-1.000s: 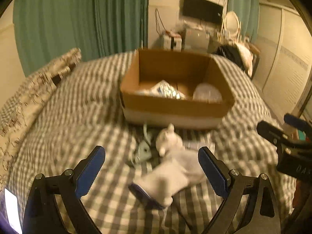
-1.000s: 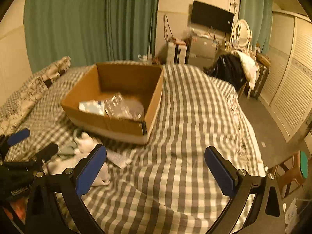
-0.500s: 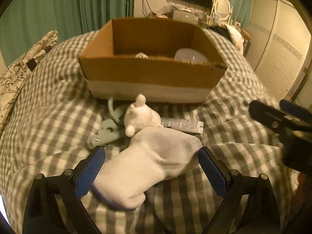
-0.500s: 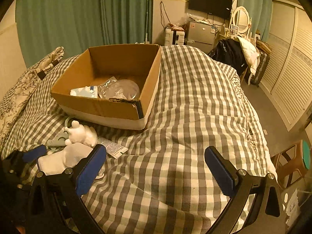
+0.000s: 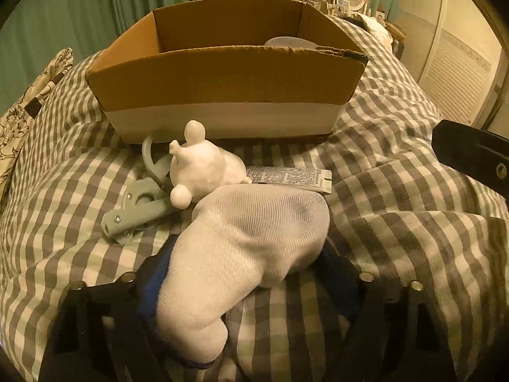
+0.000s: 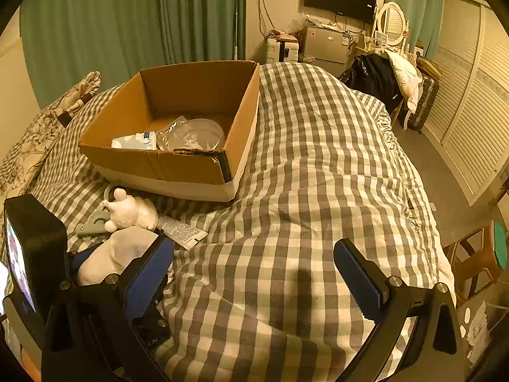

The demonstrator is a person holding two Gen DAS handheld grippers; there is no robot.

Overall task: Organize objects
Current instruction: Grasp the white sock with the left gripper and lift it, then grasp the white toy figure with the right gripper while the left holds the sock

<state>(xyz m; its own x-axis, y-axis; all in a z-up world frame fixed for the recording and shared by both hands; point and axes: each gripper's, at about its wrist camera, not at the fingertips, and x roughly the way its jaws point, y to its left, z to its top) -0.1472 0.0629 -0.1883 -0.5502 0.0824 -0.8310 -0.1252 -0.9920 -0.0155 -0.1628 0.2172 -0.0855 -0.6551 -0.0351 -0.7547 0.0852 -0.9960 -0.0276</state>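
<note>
A white sock (image 5: 241, 254) lies on the checked bedspread, and my left gripper (image 5: 245, 273) sits low around it with the jaws open at either side; the sock hides most of the blue pads. In the right wrist view the sock (image 6: 117, 251) shows between the left gripper's fingers. Beyond it lie a white toy animal (image 5: 203, 165), a grey-green tape dispenser (image 5: 140, 203) and a printed tube (image 5: 289, 176). An open cardboard box (image 5: 222, 73) stands behind them. My right gripper (image 6: 254, 283) is open and empty over the bedspread.
The box (image 6: 178, 162) holds a packet (image 6: 135, 141) and clear plastic lids (image 6: 197, 133). A floral pillow (image 6: 41, 127) lies at the left. The bed edge drops to the floor at the right, near a wooden stool (image 6: 477, 261) and louvred wardrobe doors (image 6: 470, 102).
My left gripper has moved forward and down until the sock lies between its fingers. The right gripper has shifted slightly, staying open.
</note>
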